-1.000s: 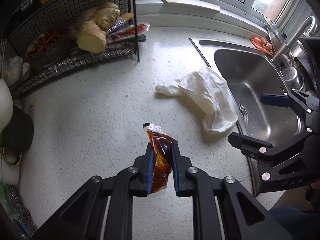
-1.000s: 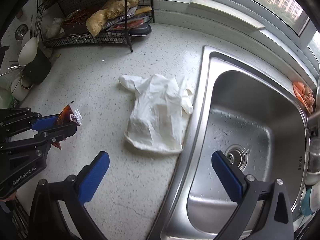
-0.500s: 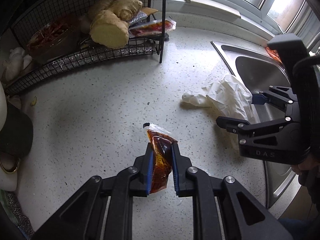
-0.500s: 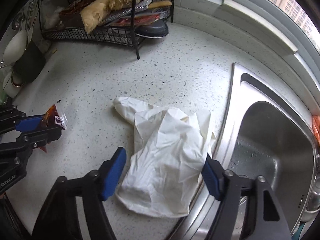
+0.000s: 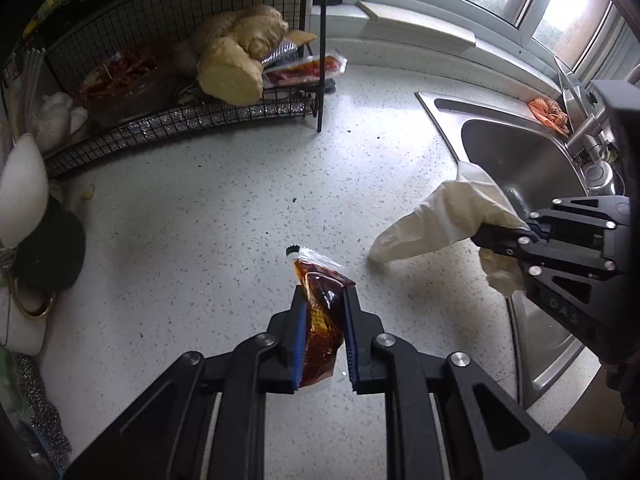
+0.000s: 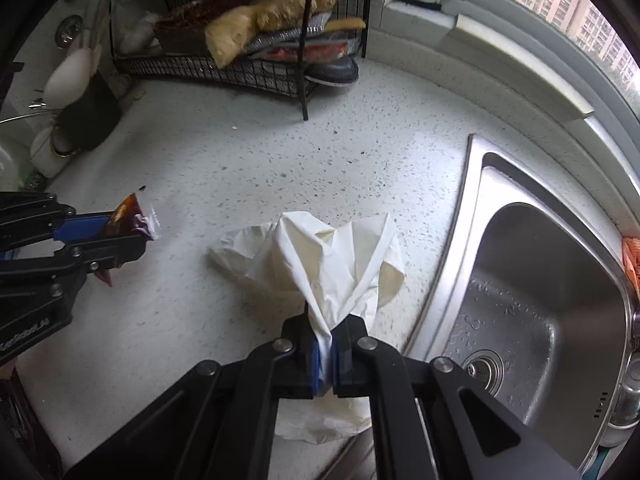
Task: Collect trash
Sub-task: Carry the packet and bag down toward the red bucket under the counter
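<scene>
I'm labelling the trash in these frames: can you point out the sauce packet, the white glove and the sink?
sauce packet (image 5: 320,304): left wrist view, its brown middle.
white glove (image 6: 320,264): right wrist view, bunched middle.
sink (image 6: 460,248): right wrist view, its left rim.

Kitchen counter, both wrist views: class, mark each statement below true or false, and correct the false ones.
1. The left gripper is shut on a sauce packet. True.
2. The right gripper hangs open above the sink. False: it is shut on the white glove, pinching a bunched part over the counter.
3. The glove lies inside the sink basin. False: it is over the speckled counter, beside the sink's rim.
4. Ginger root lies in the wire rack. True.
5. The sauce packet holds a clear, colourless liquid. False: its contents are dark reddish brown.
</scene>
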### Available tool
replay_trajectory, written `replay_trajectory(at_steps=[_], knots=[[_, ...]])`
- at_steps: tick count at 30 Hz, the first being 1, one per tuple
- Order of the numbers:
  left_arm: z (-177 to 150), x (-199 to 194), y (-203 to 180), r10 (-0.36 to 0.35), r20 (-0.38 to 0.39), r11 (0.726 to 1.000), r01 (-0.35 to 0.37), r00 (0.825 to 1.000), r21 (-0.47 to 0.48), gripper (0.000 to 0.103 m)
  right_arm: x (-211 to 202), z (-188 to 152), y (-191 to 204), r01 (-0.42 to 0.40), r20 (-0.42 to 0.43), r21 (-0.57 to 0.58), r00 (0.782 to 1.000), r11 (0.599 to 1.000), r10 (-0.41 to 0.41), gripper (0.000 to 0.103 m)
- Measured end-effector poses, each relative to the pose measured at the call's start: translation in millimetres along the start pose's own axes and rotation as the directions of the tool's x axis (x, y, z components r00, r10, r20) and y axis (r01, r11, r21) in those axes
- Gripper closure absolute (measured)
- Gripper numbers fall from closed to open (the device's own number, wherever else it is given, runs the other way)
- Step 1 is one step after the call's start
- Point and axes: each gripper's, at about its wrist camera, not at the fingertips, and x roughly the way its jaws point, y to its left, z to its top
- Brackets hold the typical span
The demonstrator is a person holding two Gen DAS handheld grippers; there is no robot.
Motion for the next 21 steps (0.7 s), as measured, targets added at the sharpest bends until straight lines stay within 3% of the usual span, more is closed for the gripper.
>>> replay_trajectory(at_steps=[11, 21], knots=[[-34, -62, -47, 0.036, 0.071, 0.999, -0.036, 0.997, -0.012, 0.088, -85, -42, 4, 0.008, 0.086, -0.043, 0.996, 0.999, -0.005, 0.1], [-97, -110, -110, 0.124, 0.097, 0.991, -0.119, 0.987, -0.058, 0.088, -129, -101, 4, -0.031, 0.128, -0.083, 0.991, 0.996, 0.042, 0.1]])
